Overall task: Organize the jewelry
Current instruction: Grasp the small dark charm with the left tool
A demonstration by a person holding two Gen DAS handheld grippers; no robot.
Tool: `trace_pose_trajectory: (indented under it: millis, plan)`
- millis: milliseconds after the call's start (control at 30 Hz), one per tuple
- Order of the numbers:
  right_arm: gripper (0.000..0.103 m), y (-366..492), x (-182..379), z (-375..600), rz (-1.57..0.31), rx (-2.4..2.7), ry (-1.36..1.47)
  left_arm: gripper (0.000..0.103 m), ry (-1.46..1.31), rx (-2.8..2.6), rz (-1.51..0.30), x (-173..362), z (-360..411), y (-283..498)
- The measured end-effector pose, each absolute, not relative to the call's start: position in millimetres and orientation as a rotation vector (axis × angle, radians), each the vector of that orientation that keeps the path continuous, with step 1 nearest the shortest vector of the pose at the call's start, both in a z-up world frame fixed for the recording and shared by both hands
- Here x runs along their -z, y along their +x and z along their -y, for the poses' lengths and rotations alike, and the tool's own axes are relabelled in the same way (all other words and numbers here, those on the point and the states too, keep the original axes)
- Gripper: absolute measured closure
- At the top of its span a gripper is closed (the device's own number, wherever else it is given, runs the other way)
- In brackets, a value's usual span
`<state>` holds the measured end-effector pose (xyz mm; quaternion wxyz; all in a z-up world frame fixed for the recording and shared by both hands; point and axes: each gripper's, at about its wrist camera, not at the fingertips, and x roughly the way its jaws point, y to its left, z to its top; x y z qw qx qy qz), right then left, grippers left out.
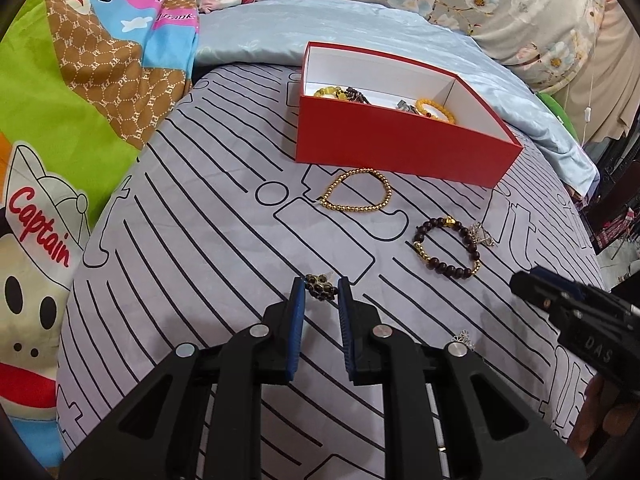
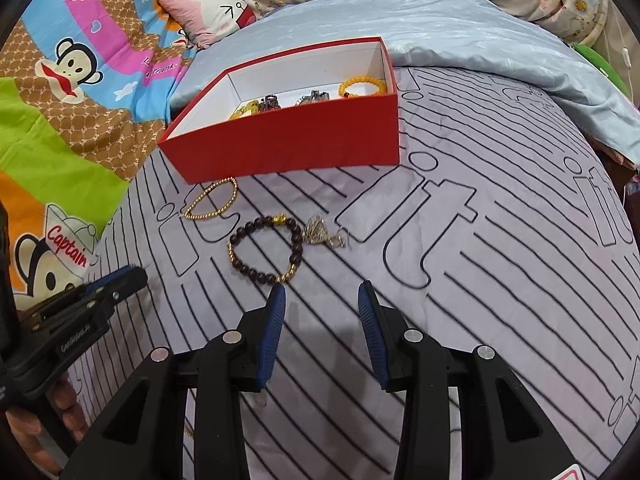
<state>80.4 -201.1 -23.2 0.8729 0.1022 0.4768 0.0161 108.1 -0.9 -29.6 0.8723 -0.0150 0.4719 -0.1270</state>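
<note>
**Jewelry sort: partway, left claw has a piece**

Left to right, left wrist view:

- Left gripper (image 1: 321,289): pads closed on a small dark beaded cluster (image 1: 321,287), looks like an earring or brooch. It's pinched at the tips, seemingly just off the sheet (image 1: 192,208).
- Red box (image 1: 404,148), open, sits at the back. Already inside: yellow bracelet (image 1: 436,110), a second yellowish strand and a few dark pieces, too small to ID.
- Gold bracelet (image 1: 356,192) still on the sheet, just in front of the box wall.
- Dark bracelet (image 1: 448,248) with gold accents right of it, a silver charm (image 1: 482,236) touching its far edge.
- Small silver piece (image 1: 464,338) partly hidden by the left claw's frame.
- Right gripper (image 2: 322,300): jaws apart, nothing between them, hovering near the dark bracelet.

Estimate: roughly half done. Left: box the held cluster, then four loose items.
</note>
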Motion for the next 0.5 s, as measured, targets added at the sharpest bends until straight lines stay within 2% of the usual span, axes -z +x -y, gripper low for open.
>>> trace_pose_trajectory:
  millis: [500]
  plan:
    - [0.068, 110, 33, 186, -1.01, -0.081, 0.212, 0.087, -0.039, 0.261, -0.997, 34, 0, 115]
